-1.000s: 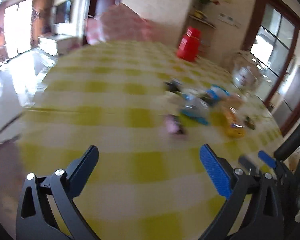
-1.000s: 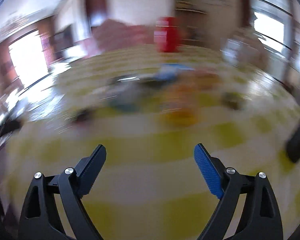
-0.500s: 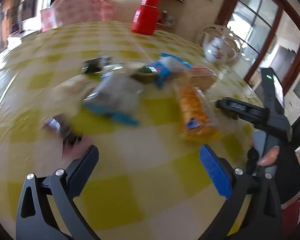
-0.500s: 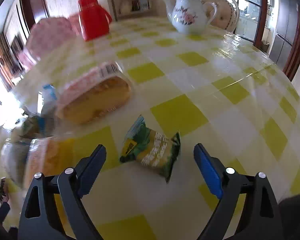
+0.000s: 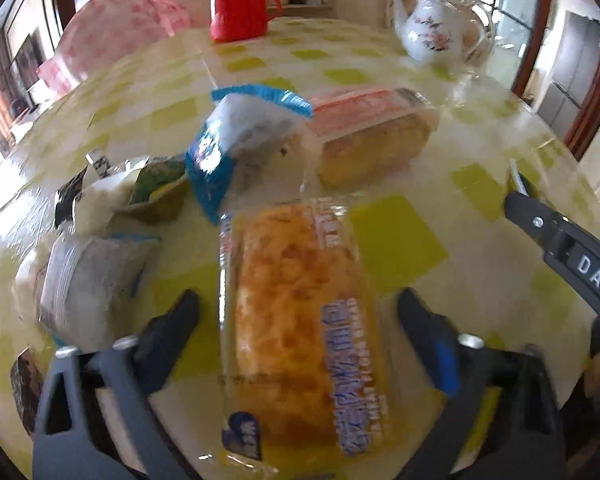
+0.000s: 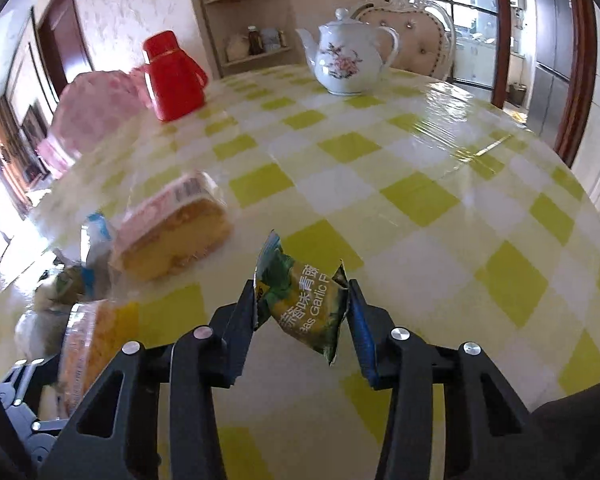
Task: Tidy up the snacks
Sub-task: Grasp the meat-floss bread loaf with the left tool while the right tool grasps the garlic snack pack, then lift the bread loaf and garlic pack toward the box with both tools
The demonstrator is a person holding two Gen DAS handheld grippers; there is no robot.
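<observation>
My left gripper [image 5: 300, 316] is open, its fingers on either side of an orange bread pack with blue print [image 5: 296, 336] lying on the table. Behind it lie a pink-wrapped cake slice [image 5: 372, 136], a blue-and-white snack bag [image 5: 240, 140], a small green pack [image 5: 156, 184] and a white-grey bag [image 5: 88, 280]. My right gripper [image 6: 302, 300] is shut on a green garlic-pea packet [image 6: 304, 300], held just above the yellow checked tablecloth [image 6: 420, 200]. The cake slice [image 6: 172, 228] and bread pack [image 6: 84, 344] lie to its left.
A red thermos jug [image 6: 176, 76] and a white flowered teapot [image 6: 348, 60] stand at the far side of the table. A pink bag [image 6: 88, 116] sits at the far left. A chair stands behind the teapot. The right gripper's body [image 5: 572, 256] shows at right in the left wrist view.
The right gripper closed on the green packet and lifted it slightly. The left gripper moved forward, bringing the orange bread pack between its open fingers.
</observation>
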